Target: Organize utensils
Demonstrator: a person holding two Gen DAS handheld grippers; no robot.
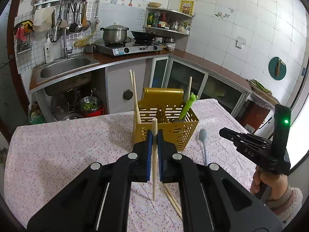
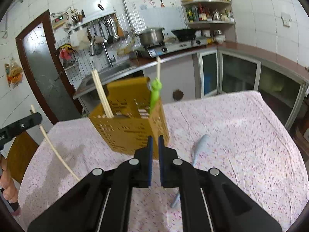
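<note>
Standing on the floral tablecloth (image 1: 58, 147), the gold perforated caddy (image 1: 168, 129) already holds two chopsticks (image 1: 134, 94), a third and a frog-topped utensil (image 1: 188, 104) — work partly done. The left gripper (image 1: 154, 135) is clamped on another chopstick (image 1: 154, 174); the right gripper (image 2: 154, 141) is nearly closed, empty. A blue spoon (image 1: 203, 143) and two more chopsticks (image 1: 173, 201) lie beside the caddy — awaiting sorting.
</note>
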